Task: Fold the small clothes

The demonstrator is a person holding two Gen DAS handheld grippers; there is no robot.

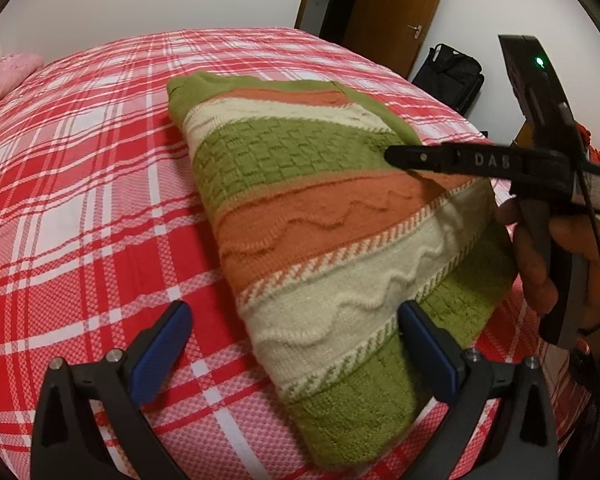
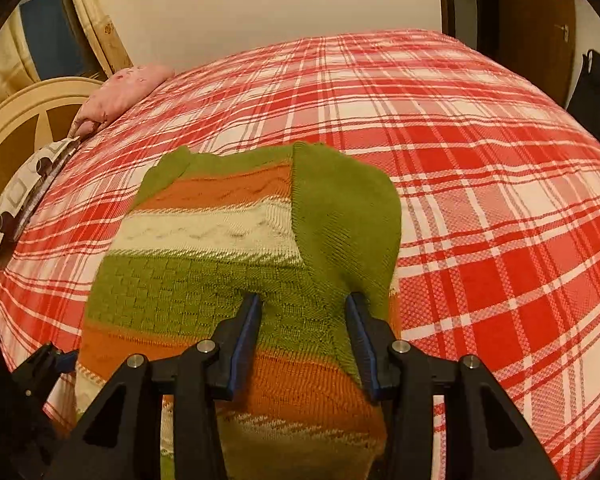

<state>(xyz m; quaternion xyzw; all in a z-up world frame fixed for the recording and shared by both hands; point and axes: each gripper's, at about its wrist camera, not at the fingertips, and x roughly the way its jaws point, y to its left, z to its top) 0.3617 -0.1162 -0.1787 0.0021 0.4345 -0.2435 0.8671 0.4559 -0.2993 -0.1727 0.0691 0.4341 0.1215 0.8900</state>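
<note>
A striped knitted sweater (image 1: 312,220) in green, orange and cream lies folded lengthwise on the plaid bed; it also shows in the right wrist view (image 2: 204,240), with a green sleeve (image 2: 344,208) folded over its right side. My left gripper (image 1: 296,332) is open, its blue pads either side of the sweater's near end, just above it. My right gripper (image 2: 304,320) is open over the sweater's green and orange bands; from the left wrist view it (image 1: 396,157) reaches in from the right, hand-held, over the sweater's right edge.
The bed has a red and white plaid cover (image 1: 80,200). A pink pillow (image 2: 120,88) and a patterned pillow (image 2: 24,196) lie at the headboard side. A brown door (image 1: 396,12) and a black bag (image 1: 448,76) stand beyond the bed.
</note>
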